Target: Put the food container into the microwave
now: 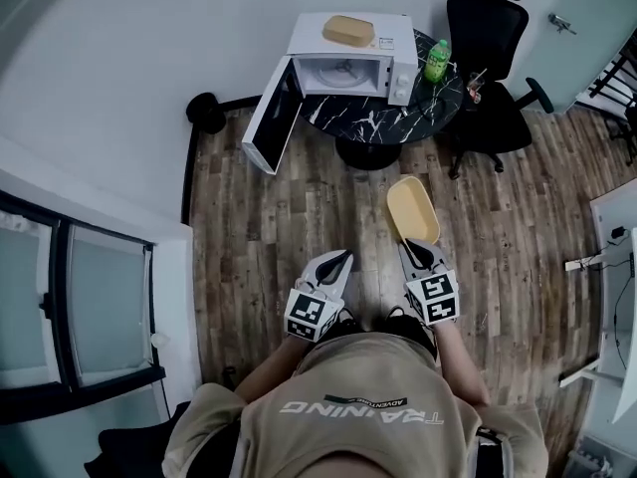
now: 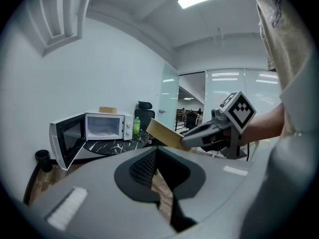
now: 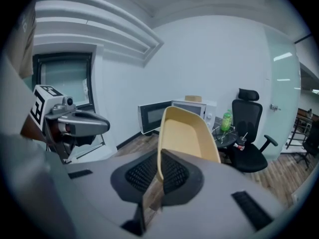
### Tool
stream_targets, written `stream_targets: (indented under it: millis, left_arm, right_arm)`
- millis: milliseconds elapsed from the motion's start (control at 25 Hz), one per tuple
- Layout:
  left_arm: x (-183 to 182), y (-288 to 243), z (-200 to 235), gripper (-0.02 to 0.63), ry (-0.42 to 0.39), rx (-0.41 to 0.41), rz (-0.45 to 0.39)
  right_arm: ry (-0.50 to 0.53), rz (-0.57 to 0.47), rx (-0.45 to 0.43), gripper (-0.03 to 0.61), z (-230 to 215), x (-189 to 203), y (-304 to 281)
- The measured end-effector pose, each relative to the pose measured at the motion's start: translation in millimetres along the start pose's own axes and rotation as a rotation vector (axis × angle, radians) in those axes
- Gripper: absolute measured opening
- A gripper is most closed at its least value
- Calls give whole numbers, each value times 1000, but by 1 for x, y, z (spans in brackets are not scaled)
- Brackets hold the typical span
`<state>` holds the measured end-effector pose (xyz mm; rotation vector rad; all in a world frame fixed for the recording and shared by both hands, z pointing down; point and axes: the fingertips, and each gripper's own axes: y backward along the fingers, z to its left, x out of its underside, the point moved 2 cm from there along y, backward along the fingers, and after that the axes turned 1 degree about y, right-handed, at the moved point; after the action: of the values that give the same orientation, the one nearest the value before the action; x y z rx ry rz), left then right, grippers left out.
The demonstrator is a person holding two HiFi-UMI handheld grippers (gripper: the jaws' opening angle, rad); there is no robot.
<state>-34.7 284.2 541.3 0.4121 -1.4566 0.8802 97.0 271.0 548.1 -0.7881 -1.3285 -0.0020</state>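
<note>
A pale yellow open food container hangs over the wood floor, and my right gripper is shut on its near rim. In the right gripper view the container rises tilted from between the pads of the right gripper. My left gripper is beside it at the left, shut and holding nothing; its jaws show only a thin gap. The white microwave stands on a round black marble table ahead, its door swung open to the left. The cavity looks empty.
A tan lid lies on top of the microwave. A green bottle stands on the table beside it. A black office chair is right of the table, and a black bin sits by the wall. A white desk is at the right.
</note>
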Motion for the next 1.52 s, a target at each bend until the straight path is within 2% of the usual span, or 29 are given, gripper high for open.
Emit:
stream_targets:
  millis: [240,480,880,1120,1360,1520]
  left_arm:
    - [-5,-9,18,3,19,-21,-19]
    - [-12,-29,34,3,18,-69,-9]
    - [-42,-85,19,3,-1,-82,-14]
    - [-52,-112,25,3,-18,-120,-13]
    - [-50,-130,34,3,43,-165,-3]
    - [-57,-142,37,3,56,-182,-9]
  right_arm:
    - [5,16,6,12,-5,-3,-12]
    - [5,8,-42,12,-25,-4,-36]
    - [29,-37,-81,12,-89,-24,-59]
    - [45,-55,-122,12,-111,-29,-75]
    - [62,-45,-170,12,-127,-30,-87]
    - [70,-23,-189,12,-137,-22,-97]
